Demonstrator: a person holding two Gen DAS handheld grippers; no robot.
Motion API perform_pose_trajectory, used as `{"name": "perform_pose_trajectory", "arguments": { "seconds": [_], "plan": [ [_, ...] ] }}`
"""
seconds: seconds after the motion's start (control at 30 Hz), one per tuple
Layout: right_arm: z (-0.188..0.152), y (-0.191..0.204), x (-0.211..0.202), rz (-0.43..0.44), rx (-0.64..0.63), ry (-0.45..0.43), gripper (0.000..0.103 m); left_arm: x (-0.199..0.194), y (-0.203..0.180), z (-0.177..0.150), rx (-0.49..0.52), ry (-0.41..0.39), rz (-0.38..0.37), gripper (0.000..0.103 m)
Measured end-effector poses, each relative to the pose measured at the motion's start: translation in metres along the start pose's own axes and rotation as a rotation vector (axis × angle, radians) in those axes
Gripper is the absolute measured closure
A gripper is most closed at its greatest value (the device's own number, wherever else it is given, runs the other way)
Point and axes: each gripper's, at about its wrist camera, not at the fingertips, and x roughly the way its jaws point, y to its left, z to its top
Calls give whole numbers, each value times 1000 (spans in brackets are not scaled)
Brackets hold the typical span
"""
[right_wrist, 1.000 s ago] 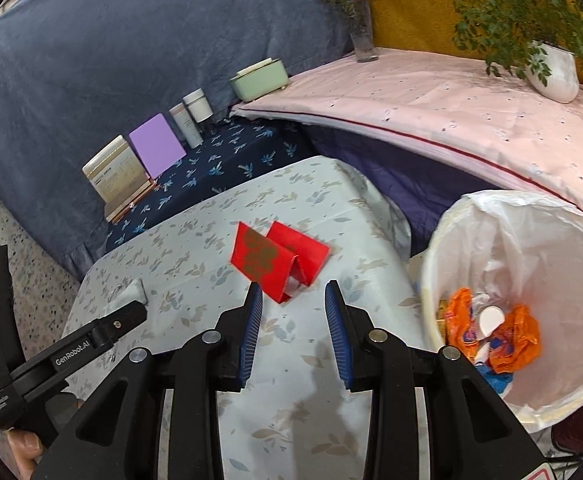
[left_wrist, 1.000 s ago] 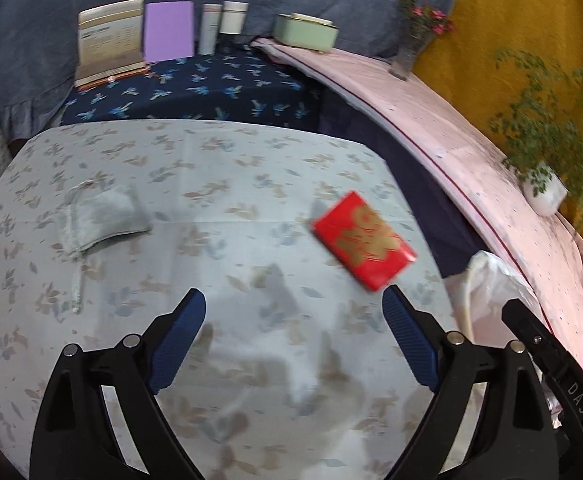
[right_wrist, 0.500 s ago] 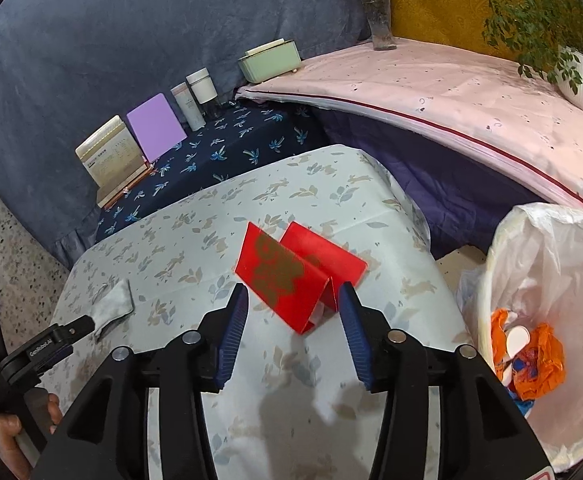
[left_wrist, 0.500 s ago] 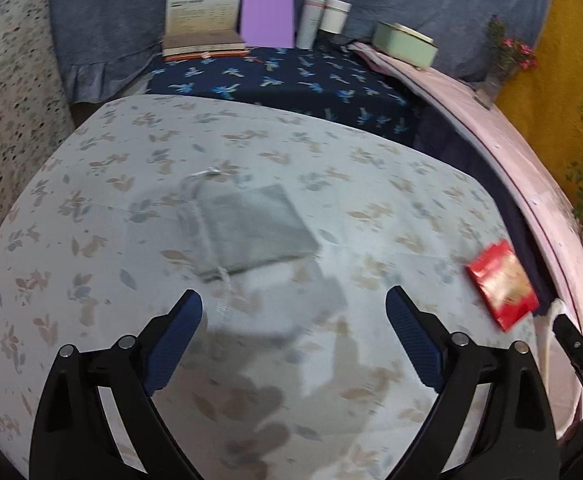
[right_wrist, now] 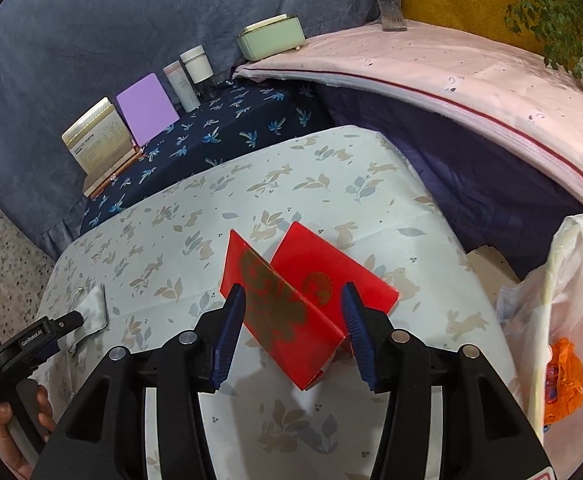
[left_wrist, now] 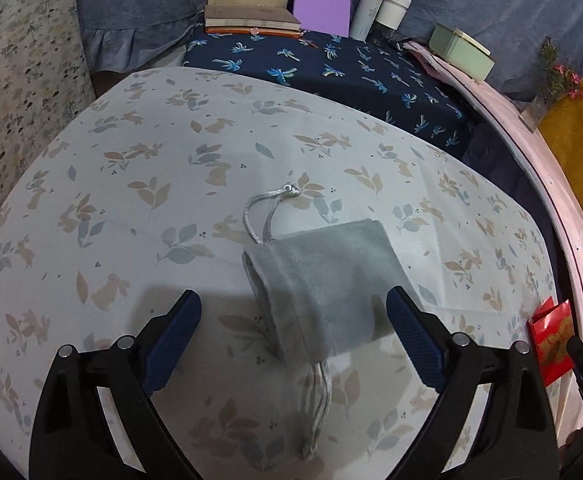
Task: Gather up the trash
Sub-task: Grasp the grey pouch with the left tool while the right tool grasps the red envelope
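Both grippers are nearer to their targets than half a second ago: the pouch (left_wrist: 319, 280), which lay ahead and to the left of the left gripper (left_wrist: 293, 332), now sits between its fingers, and the red envelope (right_wrist: 291, 304) now reaches in between the fingers of the right gripper (right_wrist: 293, 328).

Left fingers are wide open, with a clear gap on each side of the pouch. The pouch lies flat on the tablecloth (left_wrist: 131, 184); its long axis runs from near-left to far-right, so it lies at an angle across the opening, with one cord loop on the far side and more cord on the near side.

Right fingers are open too, but less wide. The envelope stands folded like a tent, its ridge pointing toward the gripper, and the near panel is just inside the left pad; whether they touch I cannot tell. The bin (right_wrist: 563, 312) with its white liner is to the right, just beside the table edge, so the right gripper is the nearer one to it.
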Motion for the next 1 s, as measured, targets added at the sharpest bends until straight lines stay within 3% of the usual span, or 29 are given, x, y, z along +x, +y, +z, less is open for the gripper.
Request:
{"name": "perform_pose_trajectory", "arguments": {
  "seconds": [0.07,0.13,0.17,0.3,0.4,0.57,1.0],
  "plan": [
    [-3,3,4,11,-10,13,56,4,-4,1,16,-1,-3,21],
    [-7,6,6,23,-19,22,66,6,-11,1,45,-8,-5,30],
    [-9,8,7,29,-24,32,74,6,-14,1,60,-9,-9,38],
    [-14,12,5,54,-26,44,91,8,-29,1,104,-3,-41,72],
    [-17,13,-2,65,-30,41,98,7,-38,-2,114,7,-68,89],
    [-17,13,-21,75,-32,10,98,-2,-56,-13,148,3,-100,96],
    [-16,-22,-84,67,22,-85,99,-47,-126,-43,262,-29,-192,97]
  ]
}}
